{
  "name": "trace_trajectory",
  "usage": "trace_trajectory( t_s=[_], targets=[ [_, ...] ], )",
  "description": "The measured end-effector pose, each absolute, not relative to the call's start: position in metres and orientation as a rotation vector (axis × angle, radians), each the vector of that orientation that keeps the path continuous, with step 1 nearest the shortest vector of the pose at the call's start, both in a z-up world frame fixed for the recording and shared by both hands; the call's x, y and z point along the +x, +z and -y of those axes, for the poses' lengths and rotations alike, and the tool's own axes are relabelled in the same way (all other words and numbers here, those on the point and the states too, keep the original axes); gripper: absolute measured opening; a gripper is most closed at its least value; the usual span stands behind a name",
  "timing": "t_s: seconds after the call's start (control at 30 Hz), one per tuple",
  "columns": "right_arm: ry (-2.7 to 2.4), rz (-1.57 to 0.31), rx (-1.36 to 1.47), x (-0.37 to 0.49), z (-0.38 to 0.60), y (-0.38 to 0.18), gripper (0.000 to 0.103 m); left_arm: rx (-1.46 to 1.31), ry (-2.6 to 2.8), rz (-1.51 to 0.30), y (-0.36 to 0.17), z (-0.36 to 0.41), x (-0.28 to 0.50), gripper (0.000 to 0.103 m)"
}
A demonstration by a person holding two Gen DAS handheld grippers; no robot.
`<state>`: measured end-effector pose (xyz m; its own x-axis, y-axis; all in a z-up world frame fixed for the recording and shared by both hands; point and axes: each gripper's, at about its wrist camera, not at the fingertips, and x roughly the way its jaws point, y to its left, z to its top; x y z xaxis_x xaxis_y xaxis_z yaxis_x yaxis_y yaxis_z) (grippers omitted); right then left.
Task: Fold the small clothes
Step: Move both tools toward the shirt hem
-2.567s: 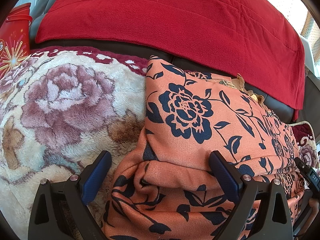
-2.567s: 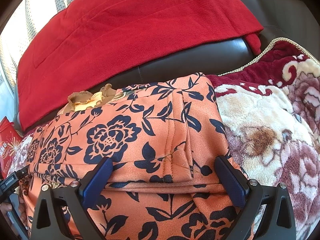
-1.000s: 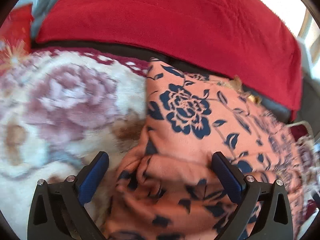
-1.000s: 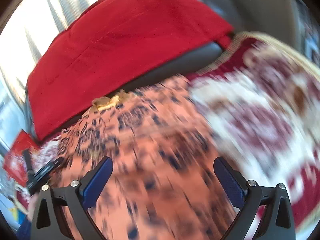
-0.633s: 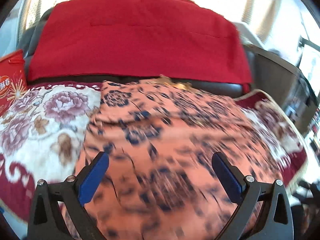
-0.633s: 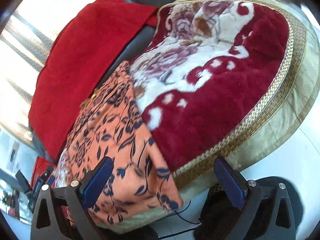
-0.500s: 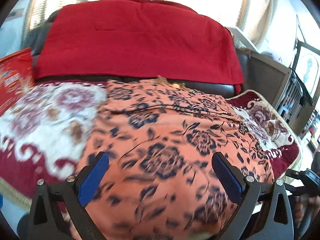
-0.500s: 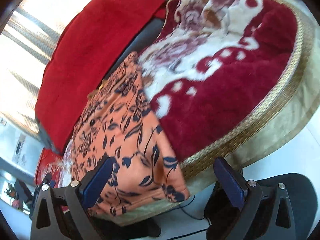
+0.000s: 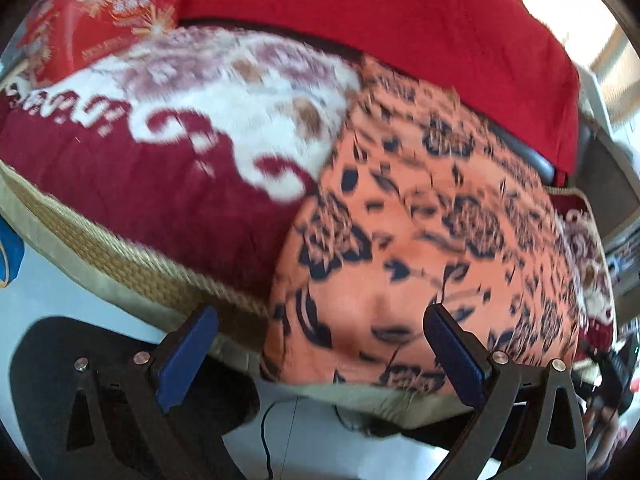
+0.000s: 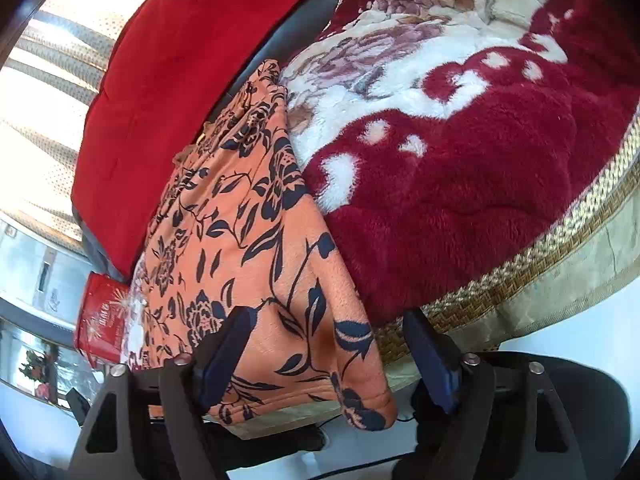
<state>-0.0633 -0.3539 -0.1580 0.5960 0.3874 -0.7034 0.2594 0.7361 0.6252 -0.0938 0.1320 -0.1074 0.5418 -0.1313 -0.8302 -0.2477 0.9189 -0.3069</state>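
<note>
Fingers [image 9: 188, 344] apart — 1 orange garment [image 10: 256, 248], 1 blanket [image 10: 460, 152]

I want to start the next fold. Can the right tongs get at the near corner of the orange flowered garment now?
Probably yes. The right tongs stand open, with the near corner of the orange flowered garment hanging between the fingers over the blanket's edge; nothing covers it.
</note>
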Motion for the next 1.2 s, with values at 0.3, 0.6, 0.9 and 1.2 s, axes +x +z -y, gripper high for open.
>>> trace_trajectory(
  t_s=[0.3, 0.6, 0.9, 1.2],
  targets=[
    [0.066, -1.018, 0.650, -0.050, 0.353, -0.152, 0.067, -0.436, 0.050, -1.153, -0.149, -0.130, -0.086, 0.041],
    [0.114, -1.070, 0.505, -0.046, 0.343, -0.125, 0.007, -0.438, -0.057, -0.964, -0.078, -0.123, -0.100, 0.008],
    [0.135, -1.122, 0.576, -0.043, 0.352, -0.147, 0.011, -0.455, -0.017, -1.031, -0.111, -0.130, -0.085, 0.009],
    [0.160, -1.187, 0.553, -0.041, 0.342, -0.155, 0.006, -0.445, -0.001, -1.058, -0.118, -0.131, -0.081, 0.008]
  ],
)
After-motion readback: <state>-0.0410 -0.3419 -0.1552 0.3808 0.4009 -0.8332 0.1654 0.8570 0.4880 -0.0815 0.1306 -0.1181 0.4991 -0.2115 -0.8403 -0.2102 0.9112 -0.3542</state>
